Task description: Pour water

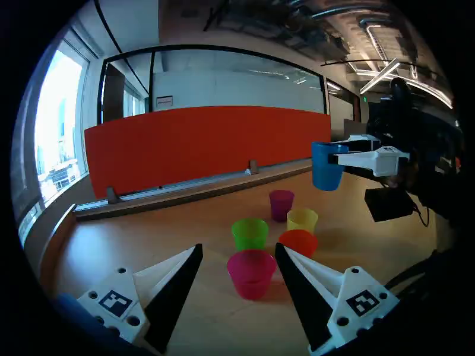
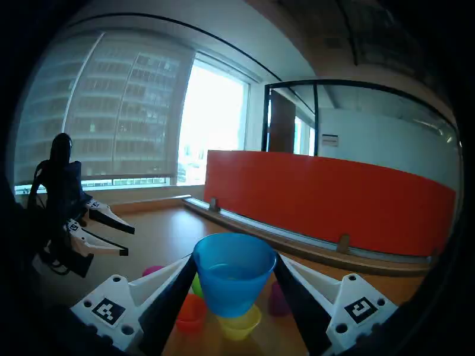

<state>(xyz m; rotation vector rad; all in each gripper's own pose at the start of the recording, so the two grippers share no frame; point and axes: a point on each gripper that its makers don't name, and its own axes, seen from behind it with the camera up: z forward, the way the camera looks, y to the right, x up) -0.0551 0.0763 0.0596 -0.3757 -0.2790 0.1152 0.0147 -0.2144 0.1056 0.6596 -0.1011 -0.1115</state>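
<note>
here the blue cup [image 2: 233, 273] stands upright in the air, pinched by its sides between the two fingers of the right tool [image 2: 234, 258], rim up and level; a pale line inside suggests some liquid, though that is hard to tell. in the left gripper view the same blue cup [image 1: 326, 166] hangs above the surface [image 1: 148, 237], held by the right tool [image 1: 336, 151] off to the right of, and higher than, a cluster of empty cups. that cluster sits on the wood: a pink cup [image 1: 252, 273] nearest, a green cup [image 1: 249, 232] behind it, an orange cup [image 1: 298, 242] to its right, then a yellow cup [image 1: 302, 219] and a purple cup [image 1: 281, 204] farther back, all upright and close together. in the right gripper view the orange cup [image 2: 191, 311] and yellow cup [image 2: 238, 325] show just below the blue one. the left tool [image 1: 238, 246] is spread wide and holds nothing, with the pink cup in line between its fingers but not touched by them; in the right gripper view the left tool [image 2: 129, 241] is off to the left, fingers apart. behind the surface runs an orange partition [image 1: 208, 142], with a bright window [image 1: 53, 130] at the left.
</note>
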